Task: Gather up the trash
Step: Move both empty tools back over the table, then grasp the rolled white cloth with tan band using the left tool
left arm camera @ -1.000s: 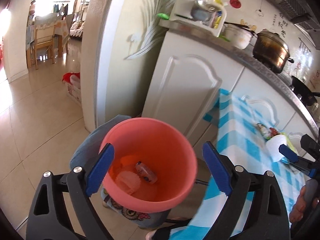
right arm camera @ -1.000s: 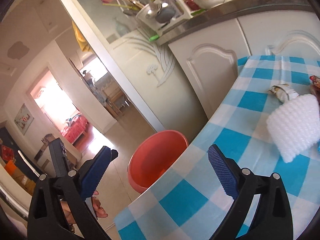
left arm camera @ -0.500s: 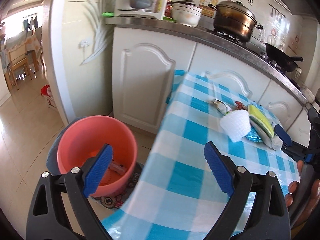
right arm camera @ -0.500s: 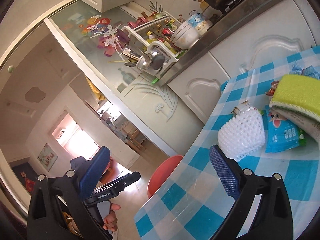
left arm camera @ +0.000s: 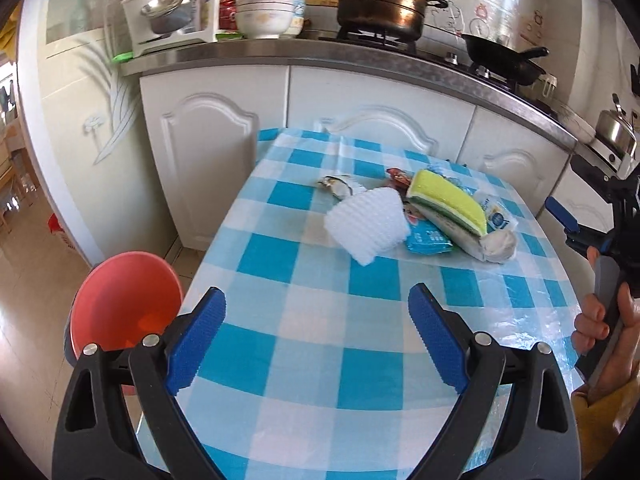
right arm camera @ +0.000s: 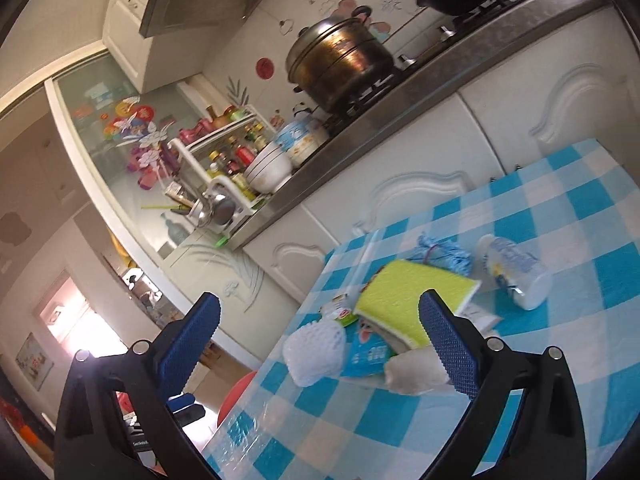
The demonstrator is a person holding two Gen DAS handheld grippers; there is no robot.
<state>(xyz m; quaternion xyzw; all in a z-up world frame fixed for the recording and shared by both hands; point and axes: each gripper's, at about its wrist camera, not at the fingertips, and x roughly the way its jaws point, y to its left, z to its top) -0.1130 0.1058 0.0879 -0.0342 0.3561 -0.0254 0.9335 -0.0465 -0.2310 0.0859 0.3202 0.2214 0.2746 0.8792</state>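
Note:
A heap of trash lies on the blue-checked table (left arm camera: 304, 344): a white foam net (left arm camera: 366, 226), a blue packet (left arm camera: 429, 239), a yellow-green sponge (left arm camera: 446, 196), a crumpled white tissue (left arm camera: 498, 243) and small wrappers (left arm camera: 338, 186). My left gripper (left arm camera: 316, 338) is open and empty above the near table, short of the foam net. My right gripper (right arm camera: 320, 344) is open and empty, over the foam net (right arm camera: 316, 352), the sponge (right arm camera: 416, 300) and the tissue (right arm camera: 414, 372). A white cup (right arm camera: 514, 274) lies beyond. The red bin (left arm camera: 126, 300) stands on the floor left of the table.
White kitchen cabinets (left arm camera: 216, 152) stand just behind the table. The counter holds a large pot (left arm camera: 380, 0), bowls (left arm camera: 266, 20), a utensil rack (left arm camera: 168, 16) and a black wok (left arm camera: 502, 60). A doorway opens at the left.
My left gripper swung right from over the red bin to over the table. My right gripper moved on toward the trash heap, so the sponge and tissue are now between its fingers.

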